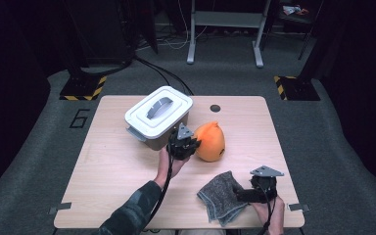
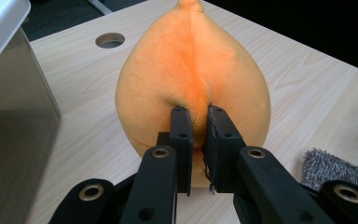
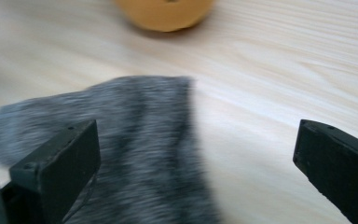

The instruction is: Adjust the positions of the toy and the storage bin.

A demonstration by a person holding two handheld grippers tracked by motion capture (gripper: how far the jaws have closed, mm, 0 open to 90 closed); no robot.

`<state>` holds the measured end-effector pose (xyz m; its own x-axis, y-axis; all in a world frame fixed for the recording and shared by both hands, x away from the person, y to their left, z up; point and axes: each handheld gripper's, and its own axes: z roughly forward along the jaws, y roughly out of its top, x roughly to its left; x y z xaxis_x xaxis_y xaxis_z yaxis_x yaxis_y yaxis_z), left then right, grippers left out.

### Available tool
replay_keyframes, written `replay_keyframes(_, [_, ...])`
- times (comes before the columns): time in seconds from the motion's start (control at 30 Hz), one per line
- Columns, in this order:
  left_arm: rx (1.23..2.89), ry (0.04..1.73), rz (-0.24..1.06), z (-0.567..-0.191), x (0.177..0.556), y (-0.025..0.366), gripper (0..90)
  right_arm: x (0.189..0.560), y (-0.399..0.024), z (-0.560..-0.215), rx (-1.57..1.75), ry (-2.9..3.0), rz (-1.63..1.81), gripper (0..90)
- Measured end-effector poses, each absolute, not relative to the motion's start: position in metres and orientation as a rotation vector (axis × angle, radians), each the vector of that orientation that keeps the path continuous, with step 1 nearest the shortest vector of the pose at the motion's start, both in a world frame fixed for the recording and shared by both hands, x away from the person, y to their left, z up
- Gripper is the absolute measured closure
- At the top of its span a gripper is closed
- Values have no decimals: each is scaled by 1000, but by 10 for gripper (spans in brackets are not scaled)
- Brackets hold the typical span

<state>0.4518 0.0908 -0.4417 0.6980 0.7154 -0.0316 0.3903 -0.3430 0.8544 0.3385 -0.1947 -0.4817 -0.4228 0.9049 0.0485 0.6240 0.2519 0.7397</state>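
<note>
Orange plush mid-surface, pinched in a fold by left gripper, jaws nearly together; lidded bin just beside, on the left. Grey cloth near the front edge, lying loose by right gripper, jaws spread wide. Bare wood left and far right.

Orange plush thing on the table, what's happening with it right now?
A person works two handheld grippers at a wooden table. The left gripper is pinching the orange plush toy beside the lidded white bin. The right gripper stands wide open over the grey cloth, not gripping it.
</note>
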Motion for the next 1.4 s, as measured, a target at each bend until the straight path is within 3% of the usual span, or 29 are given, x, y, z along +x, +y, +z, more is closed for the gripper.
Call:
replay_keyframes(0.4, [1973, 858, 439, -442, 453, 93, 828, 378, -253, -527, 1553, 2031, 893, 0])
replay_keyframes(0.83, [1950, 827, 462, -432, 446, 91, 845, 385, -252, -530, 1496, 2047, 870, 0])
replay_keyframes(1.4, [1950, 790, 489, -409, 422, 117, 844, 384, -252, -530, 1494, 2046, 865, 0])
